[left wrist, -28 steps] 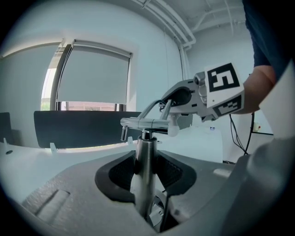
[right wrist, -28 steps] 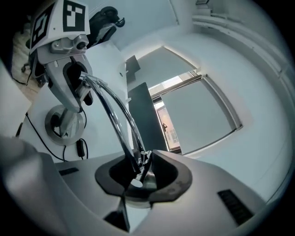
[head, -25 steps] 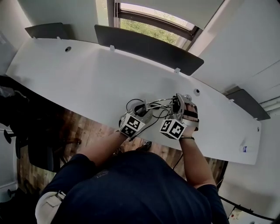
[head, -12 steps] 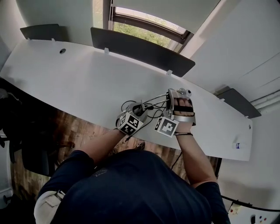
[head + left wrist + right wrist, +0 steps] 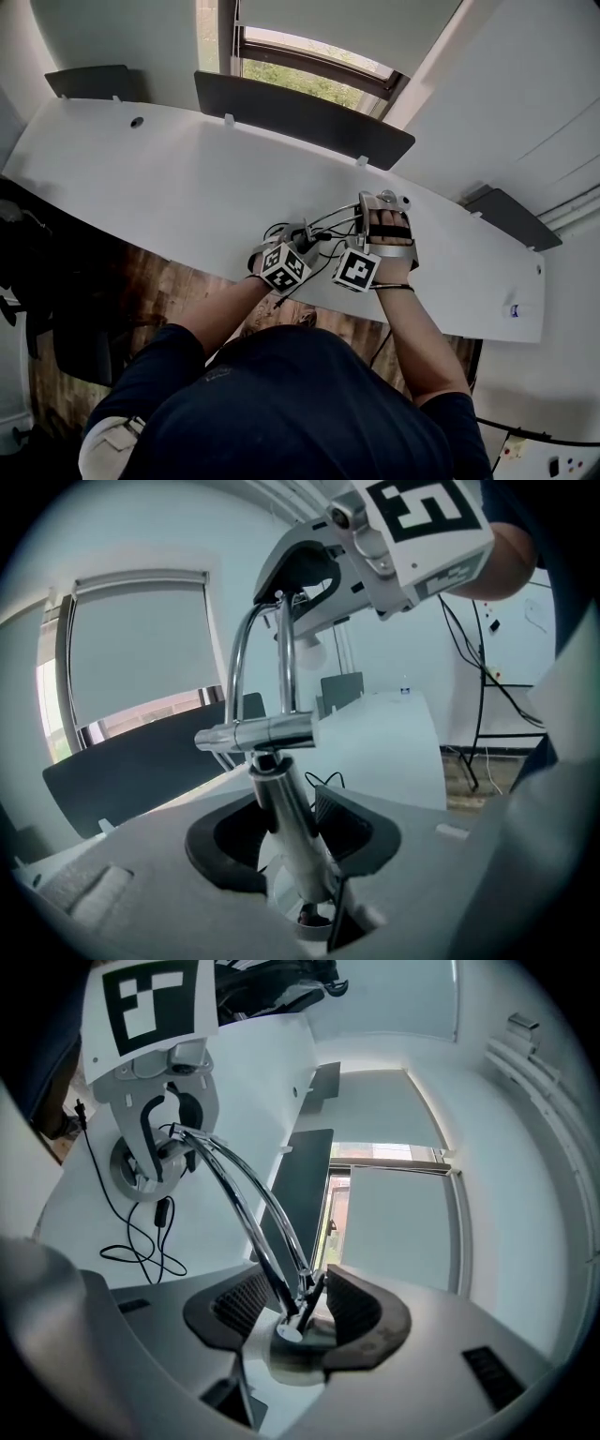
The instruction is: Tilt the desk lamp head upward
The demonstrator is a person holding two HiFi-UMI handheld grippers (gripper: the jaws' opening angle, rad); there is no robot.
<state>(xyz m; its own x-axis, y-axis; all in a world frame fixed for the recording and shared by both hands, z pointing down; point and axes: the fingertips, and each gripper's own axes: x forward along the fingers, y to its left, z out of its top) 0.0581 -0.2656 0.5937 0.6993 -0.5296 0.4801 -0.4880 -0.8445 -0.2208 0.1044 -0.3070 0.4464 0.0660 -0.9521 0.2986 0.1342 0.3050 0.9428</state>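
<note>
Down near the front edge of the white desk (image 5: pixel 187 178), a little right of its middle, stands the desk lamp (image 5: pixel 328 220), with both grippers on it from the person's side. The left gripper (image 5: pixel 289 829) is clamped on the lamp's upright chrome post (image 5: pixel 281 799), which runs snugly between its two dark pads. Above that grip a short chrome crossbar (image 5: pixel 262 733) joins the post to the arm rods (image 5: pixel 286 667), which rise towards the other gripper.

The right gripper (image 5: pixel 295 1309) is at the far end of those rods. Its jaws have just been opening and now stand apart. The thin rod ends and a small pale round fitting (image 5: pixel 289 1333) lie between the ribbed pads with a gap on each side, so nothing is pressed. The right hand (image 5: pixel 389 234) wraps that gripper's handle, and its marker cube (image 5: pixel 356 270) sits just beside the left one's cube (image 5: pixel 283 266). How far the lamp head is tilted cannot be told, because the right gripper covers most of it.

From the right gripper view the lamp's round base (image 5: pixel 127 1168) rests on the desk beneath the left gripper. A black power cable with an inline switch (image 5: pixel 162 1211) lies looped just beside it. A dark screen panel (image 5: pixel 300 112) lines the desk's back edge, below a window (image 5: pixel 300 75).
</note>
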